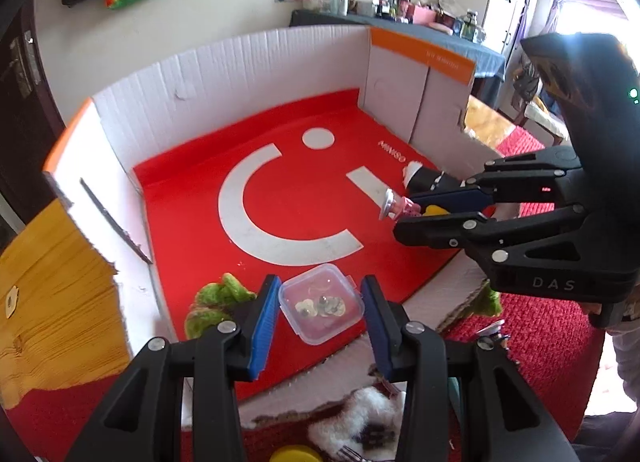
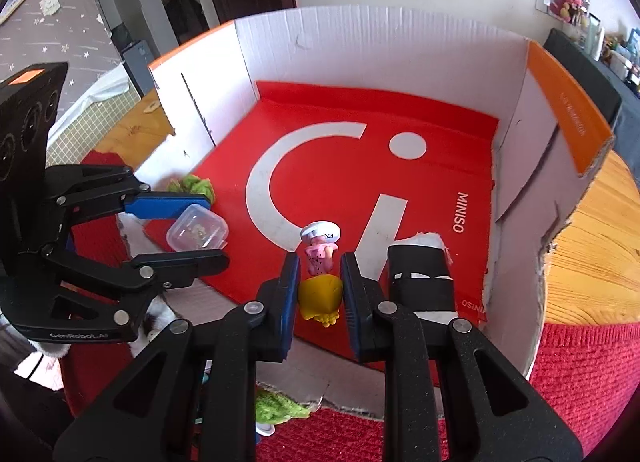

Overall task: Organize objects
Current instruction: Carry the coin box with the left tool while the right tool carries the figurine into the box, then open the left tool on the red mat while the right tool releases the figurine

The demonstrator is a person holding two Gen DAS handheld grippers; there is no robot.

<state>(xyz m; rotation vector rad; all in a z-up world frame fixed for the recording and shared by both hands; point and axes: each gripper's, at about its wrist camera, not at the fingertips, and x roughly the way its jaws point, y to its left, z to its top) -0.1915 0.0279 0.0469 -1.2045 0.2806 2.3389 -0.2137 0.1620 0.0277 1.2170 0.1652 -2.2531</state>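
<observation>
Both tools hang over a cardboard box (image 2: 360, 46) with a red floor. Left tool (image 1: 320, 302) is clamped on a small clear plastic tub (image 1: 320, 304) with a lid (little pale bits inside), held at six o'clock in its own view, above the box's near edge. Right tool (image 2: 320, 286) is closed tight on a toy figure (image 2: 320, 262) with a pink body, white hat and yellow base, also at six o'clock in its view. Just beside it, at four o'clock, a black and white roll (image 2: 420, 278) rests on the box floor. A green fuzzy thing (image 1: 216, 298) lies at seven o'clock in the left view. Farther off, the box's white walls rise, with orange flaps.
</observation>
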